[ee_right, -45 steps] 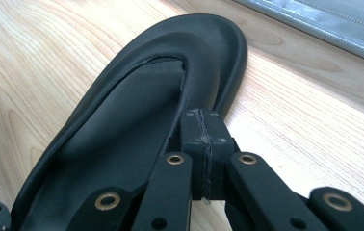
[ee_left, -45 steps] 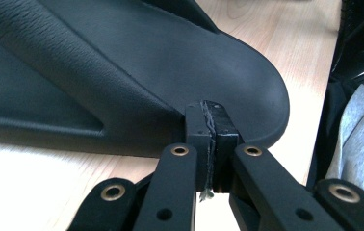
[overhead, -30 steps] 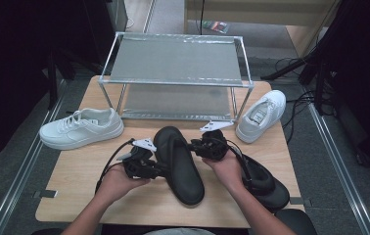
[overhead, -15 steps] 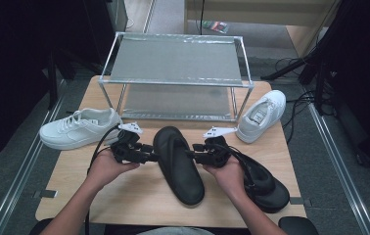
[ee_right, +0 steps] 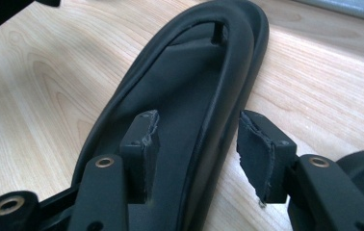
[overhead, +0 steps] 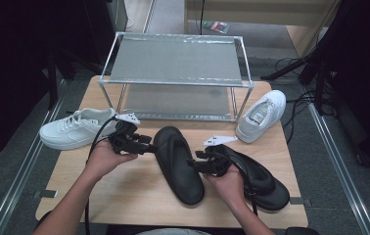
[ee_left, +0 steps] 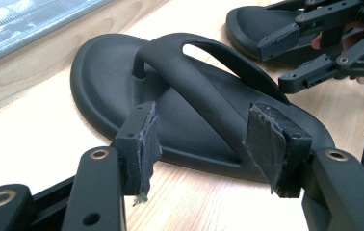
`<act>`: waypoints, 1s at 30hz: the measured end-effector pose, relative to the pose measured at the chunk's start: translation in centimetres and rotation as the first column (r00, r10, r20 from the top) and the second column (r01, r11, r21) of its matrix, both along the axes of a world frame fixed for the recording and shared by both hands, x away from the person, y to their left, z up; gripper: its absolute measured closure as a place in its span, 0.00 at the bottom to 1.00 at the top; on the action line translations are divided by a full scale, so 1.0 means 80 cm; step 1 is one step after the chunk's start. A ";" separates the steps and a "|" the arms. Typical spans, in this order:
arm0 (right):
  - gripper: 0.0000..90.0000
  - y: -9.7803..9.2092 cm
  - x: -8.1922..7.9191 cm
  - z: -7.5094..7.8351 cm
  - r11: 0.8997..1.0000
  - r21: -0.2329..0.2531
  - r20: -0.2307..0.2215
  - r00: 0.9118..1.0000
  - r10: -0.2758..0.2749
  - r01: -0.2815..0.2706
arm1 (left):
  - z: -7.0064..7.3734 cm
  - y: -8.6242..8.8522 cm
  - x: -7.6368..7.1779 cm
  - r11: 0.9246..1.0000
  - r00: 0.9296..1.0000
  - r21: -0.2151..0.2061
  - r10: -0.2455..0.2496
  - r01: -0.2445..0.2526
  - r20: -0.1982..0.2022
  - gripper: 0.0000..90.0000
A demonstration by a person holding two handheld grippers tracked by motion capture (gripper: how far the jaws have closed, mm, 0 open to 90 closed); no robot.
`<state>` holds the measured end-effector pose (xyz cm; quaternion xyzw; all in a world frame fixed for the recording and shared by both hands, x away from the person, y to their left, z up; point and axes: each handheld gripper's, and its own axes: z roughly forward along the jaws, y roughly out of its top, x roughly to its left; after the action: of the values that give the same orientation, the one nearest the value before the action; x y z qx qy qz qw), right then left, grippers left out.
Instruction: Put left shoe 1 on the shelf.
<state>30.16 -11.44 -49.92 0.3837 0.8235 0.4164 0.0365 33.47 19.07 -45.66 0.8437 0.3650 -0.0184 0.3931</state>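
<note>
- The black moulded rubber flip-flop sandal (overhead: 178, 164) lies flat at the middle of the pale wooden surface (overhead: 134, 191), its twin black sandal (overhead: 261, 178) just beside it.
- The right tongs (ee_right: 197, 137) stand released astride its rim; closing this shallowly, they could slip off the rounded edge.
- The left tongs (ee_left: 204, 142), also released, face its near edge; a one-sided pinch might twist the soft sole.
- Sliding it could nudge the white lace-up sneaker (overhead: 75, 129).

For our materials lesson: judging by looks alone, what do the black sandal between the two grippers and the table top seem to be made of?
Black sandal: probably moulded foam or rubber. It is matt, seamless, with sole and strap looking like one piece and soft rounded edges.

Table top: looks like pale wood or a wood-look laminate, smooth with a slight sheen. Grain lines run across it; which of the two cannot be told.
</note>
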 end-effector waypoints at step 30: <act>0.83 0.022 0.003 -0.028 0.990 -0.047 0.043 0.990 -0.131 0.133 | 0.012 0.014 0.024 1.000 1.000 -0.009 0.024 -0.024 0.015 0.47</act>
<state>30.42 -9.64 -52.12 0.4279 0.8055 0.4001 0.0897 35.38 20.15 -44.72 0.8375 0.3723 -0.0090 0.3999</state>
